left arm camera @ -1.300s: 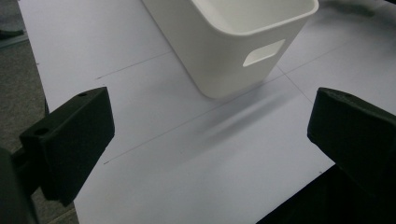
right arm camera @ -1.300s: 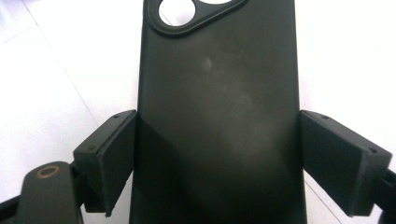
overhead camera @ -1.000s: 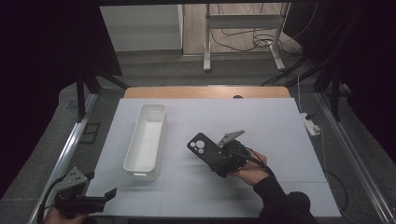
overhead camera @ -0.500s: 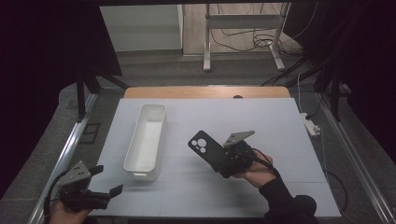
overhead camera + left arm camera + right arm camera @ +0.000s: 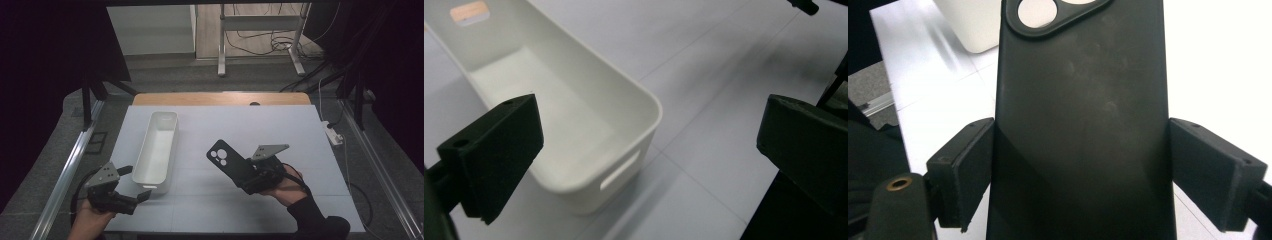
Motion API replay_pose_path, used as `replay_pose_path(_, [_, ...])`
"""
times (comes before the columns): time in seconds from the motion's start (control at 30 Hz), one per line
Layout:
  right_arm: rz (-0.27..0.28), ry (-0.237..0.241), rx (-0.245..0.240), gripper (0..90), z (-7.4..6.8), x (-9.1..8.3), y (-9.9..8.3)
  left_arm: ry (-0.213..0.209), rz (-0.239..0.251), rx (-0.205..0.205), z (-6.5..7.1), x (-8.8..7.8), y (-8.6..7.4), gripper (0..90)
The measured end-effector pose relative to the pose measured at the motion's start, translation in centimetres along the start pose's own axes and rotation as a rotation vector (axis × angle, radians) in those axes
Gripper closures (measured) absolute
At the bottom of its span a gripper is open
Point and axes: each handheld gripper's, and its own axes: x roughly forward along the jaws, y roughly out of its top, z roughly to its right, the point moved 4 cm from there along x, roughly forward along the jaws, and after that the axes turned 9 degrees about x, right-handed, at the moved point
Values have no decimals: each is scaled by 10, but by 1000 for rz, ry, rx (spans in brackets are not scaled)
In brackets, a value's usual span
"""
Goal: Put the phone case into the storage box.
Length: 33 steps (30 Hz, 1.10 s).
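Presently we are observing the right gripper (image 5: 248, 176), at lower centre-right of the high view, pinching a flat black soft-plastic phone case with a round camera cut-out (image 5: 227, 162). The case is projecting up and to the left from the jaws, apparently lifted clear of the pale grey table top (image 5: 300, 130). In the right gripper view the two black jaws are pressing on the long edges of the case (image 5: 1083, 120), near its lower end.

We are noting the left gripper (image 5: 135, 182) at lower left of the high view, its jaws standing spread with nothing between them, just beside the near end of the long white plastic bin with rounded corners (image 5: 157, 150). In the left gripper view the bin (image 5: 574, 125) is lying empty between and beyond the jaws.

Risks, as we are judging them:
- The grip is acting on thin flexible edges only; the case could be bowing and springing out of the jaws.
- Most of the case is overhanging the jaws, so a quick swing could be tilting it loose.
- Should the case be heading for the bin, its leading corner could be catching the rim and tipping out.
- The left gripper is sitting close to the bin and could be nudging it aside.
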Motion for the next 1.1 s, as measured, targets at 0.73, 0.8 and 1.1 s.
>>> replay_pose_path(0.73, [45,71,-4,150,-8,-21,-9,-151,44,88,0,43,46,0])
replay_pose_path(0.8, [49,77,-3,150,-9,-22,-9,-158,46,92,0,46,50,0])
replay_pose_path(1.1, [60,94,-8,150,-13,-25,-11,-186,57,123,3,58,63,0])
